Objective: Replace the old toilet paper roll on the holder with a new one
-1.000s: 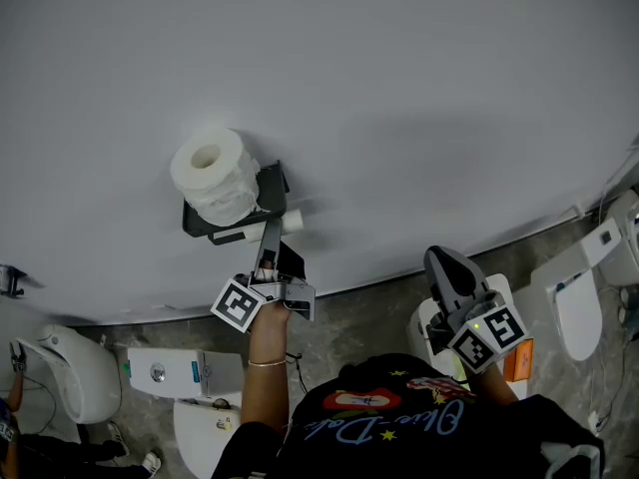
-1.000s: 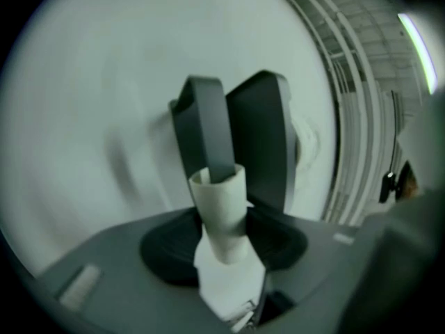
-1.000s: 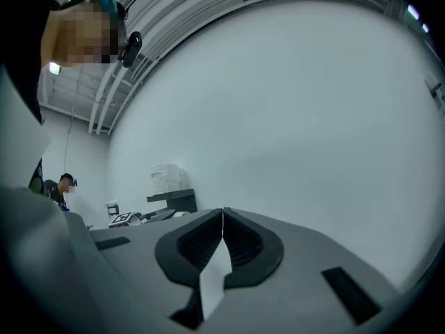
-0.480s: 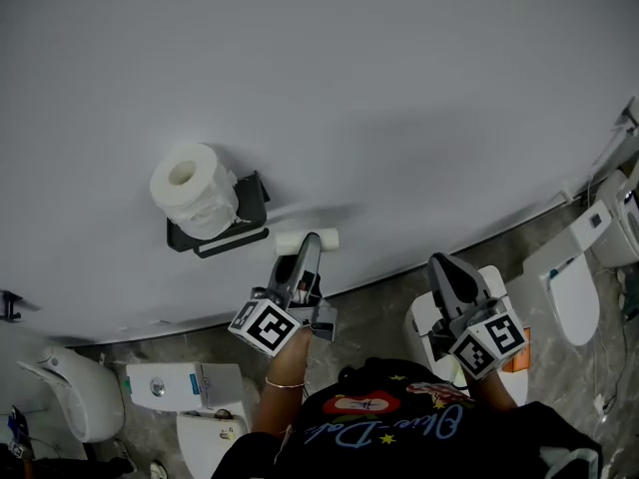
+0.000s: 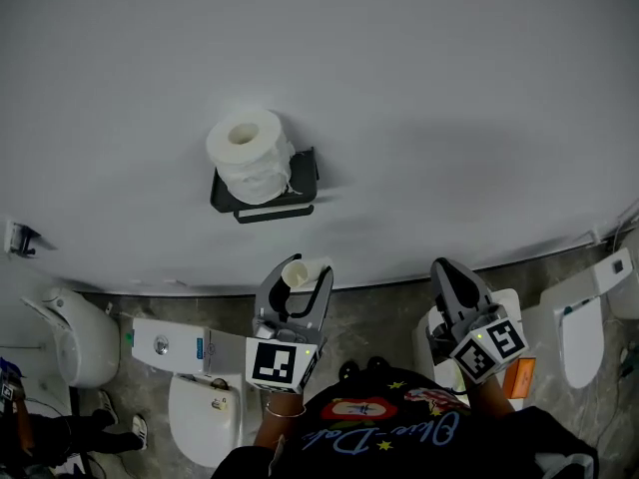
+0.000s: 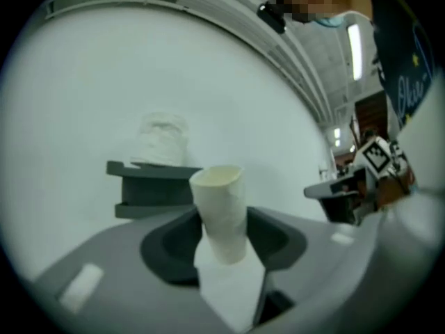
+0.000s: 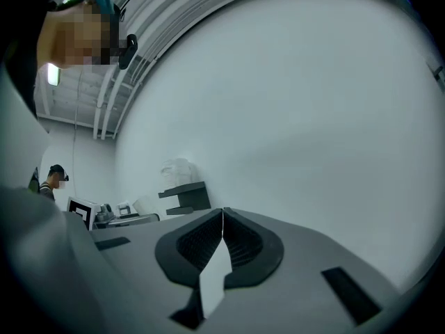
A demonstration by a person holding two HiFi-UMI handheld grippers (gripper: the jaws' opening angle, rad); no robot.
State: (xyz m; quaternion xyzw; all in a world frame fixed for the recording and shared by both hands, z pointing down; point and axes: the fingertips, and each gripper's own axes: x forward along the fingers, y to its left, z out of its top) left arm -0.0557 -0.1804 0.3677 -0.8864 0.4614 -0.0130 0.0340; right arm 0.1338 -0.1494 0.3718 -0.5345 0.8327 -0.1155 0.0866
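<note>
A full white toilet paper roll [image 5: 250,151] stands on end on top of the black wall holder [image 5: 300,183]. My left gripper [image 5: 299,279] is below the holder and well clear of it. It is shut on an empty cardboard tube [image 5: 296,271], which stands upright between the jaws in the left gripper view, tube [image 6: 220,211], with the holder [image 6: 156,183] and roll [image 6: 161,139] behind it. My right gripper [image 5: 445,269] hangs to the right, shut and empty, its jaws meeting [image 7: 222,218]. From it I see the holder [image 7: 186,197] at the left.
A plain white wall fills most of the head view. Below it stand toilets [image 5: 200,407], [image 5: 72,349], [image 5: 581,319] on a grey stone floor. An orange item [image 5: 519,377] lies near my right gripper. A person [image 7: 52,179] stands far off at the left.
My left gripper has drawn back from the holder with the cardboard tube and rolled, so the tube now stands clear of it. The right gripper has hardly shifted.
</note>
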